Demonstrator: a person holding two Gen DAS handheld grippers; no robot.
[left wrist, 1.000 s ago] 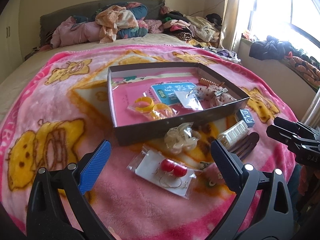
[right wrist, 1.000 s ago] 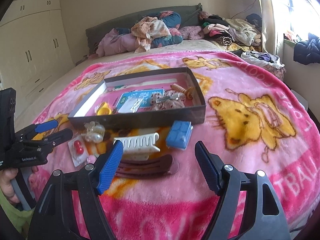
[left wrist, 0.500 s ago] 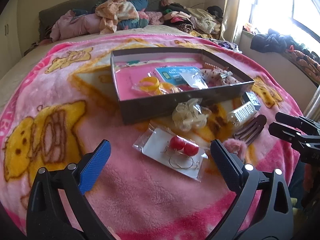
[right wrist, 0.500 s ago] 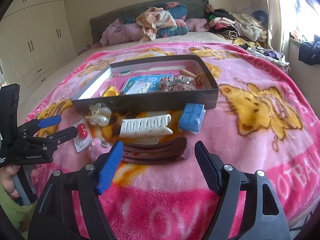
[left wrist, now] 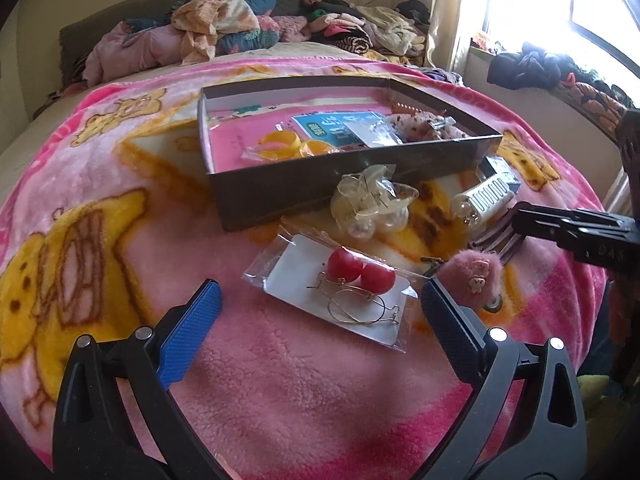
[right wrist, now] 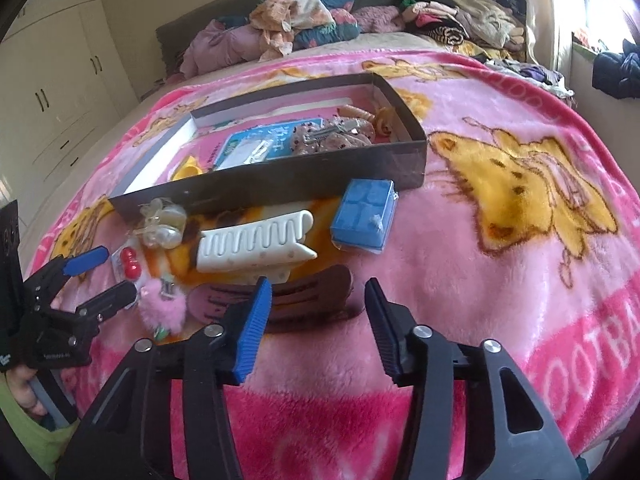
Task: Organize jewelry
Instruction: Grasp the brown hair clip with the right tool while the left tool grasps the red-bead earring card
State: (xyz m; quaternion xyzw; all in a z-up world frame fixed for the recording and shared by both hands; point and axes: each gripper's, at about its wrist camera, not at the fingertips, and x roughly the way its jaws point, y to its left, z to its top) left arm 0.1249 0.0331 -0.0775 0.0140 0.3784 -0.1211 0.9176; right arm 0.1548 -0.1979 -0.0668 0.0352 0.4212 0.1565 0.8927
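Note:
A dark shallow box (left wrist: 352, 176) (right wrist: 280, 186) sits on the pink blanket and holds yellow rings (left wrist: 280, 146), a blue card and a spotted scrunchie (right wrist: 332, 136). In front of it lie a bagged card of red ball earrings (left wrist: 340, 292) (right wrist: 129, 263), a bagged pearl piece (left wrist: 372, 204), a white claw clip (right wrist: 256, 246), a brown hair clip (right wrist: 304, 300), a blue box (right wrist: 364, 214) and a pink fluffy charm (left wrist: 474, 276) (right wrist: 164, 306). My left gripper (left wrist: 320, 316) (right wrist: 94, 276) is open, just short of the earring card. My right gripper (right wrist: 318, 320) is open over the brown clip.
A pile of clothes (left wrist: 224, 32) lies at the head of the bed. A window with more clothes on its sill (left wrist: 532, 68) is at the right. White cupboards (right wrist: 52, 80) stand at the left. The blanket (right wrist: 520, 240) spreads right of the box.
Both grippers have moved forward and lower toward the items. The earring card now lies close between the left fingers; the brown clip lies just ahead of the right fingers. Both stay open.

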